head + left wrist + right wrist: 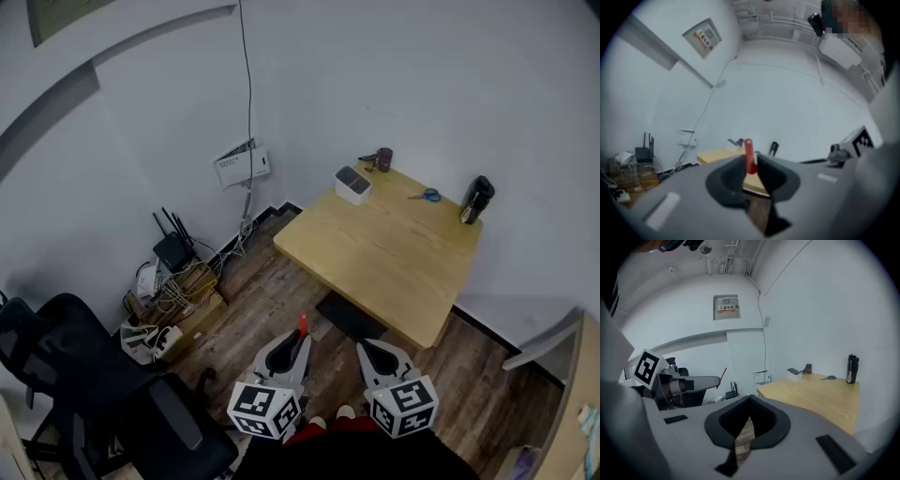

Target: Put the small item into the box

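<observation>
While the person stands back from the table (394,253), on the wood floor, the left gripper (296,345) is clenched on the small item (303,324), a thin red stick pinched low so that most of it pokes up past the jaw tips; the left gripper view confirms this, the stick (748,149) upright between the pads. The right gripper (375,349) is closed too, tips touching with nothing between them, only floor showing behind in its own view (750,397). The box (353,185), white, sits at the far corner of the table beside a dark cup (383,159), well apart from both grippers; blue scissors (427,196) and a black bottle (476,200) stand further along the far edge. I can't tell from here whether the box top is open or covered. Judgement: transport stage, placing not yet started. Risks: the stick is held near one end, so it may pivot or slip in the pads on the way over; the long reach across the table could knock the cup or nudge the box; if the box has a lid, the shut right gripper would need to deal with it first; and releasing from too high or off-centre could bounce the stick out onto the table.
</observation>
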Demonstrator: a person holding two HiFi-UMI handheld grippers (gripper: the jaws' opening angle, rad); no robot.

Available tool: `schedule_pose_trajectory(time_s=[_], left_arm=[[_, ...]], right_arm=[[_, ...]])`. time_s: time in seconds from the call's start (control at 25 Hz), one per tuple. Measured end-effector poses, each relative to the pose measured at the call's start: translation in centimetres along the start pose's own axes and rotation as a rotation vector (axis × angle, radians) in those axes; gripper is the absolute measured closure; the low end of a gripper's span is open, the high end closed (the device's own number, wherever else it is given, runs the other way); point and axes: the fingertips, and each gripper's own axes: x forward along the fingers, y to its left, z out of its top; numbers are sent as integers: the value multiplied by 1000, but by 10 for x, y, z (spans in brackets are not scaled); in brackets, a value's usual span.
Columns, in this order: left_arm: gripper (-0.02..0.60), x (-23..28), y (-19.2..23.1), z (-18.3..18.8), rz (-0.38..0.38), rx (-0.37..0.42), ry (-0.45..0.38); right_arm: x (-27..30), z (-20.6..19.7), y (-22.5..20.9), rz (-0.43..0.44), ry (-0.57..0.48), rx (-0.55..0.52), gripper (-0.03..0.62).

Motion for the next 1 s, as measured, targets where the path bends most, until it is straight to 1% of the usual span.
schedule_pose_trajectory(time_s=[0.16,0.48,0.88,1.0], left_arm=[[511,4,-3,-3,0,-5,6],[511,14,-8,-6,19,-3,16],[511,27,-20,-1,39,23,-1],[511,29,-23,1,48,30,-13]], right_arm=[[-1,1,-8,-9,-3,4,586],[0,1,-22,1,-2,26,586],[-7,5,-48,-21,-25,34,586],[-11,4,-53,-25,-26,21,586]])
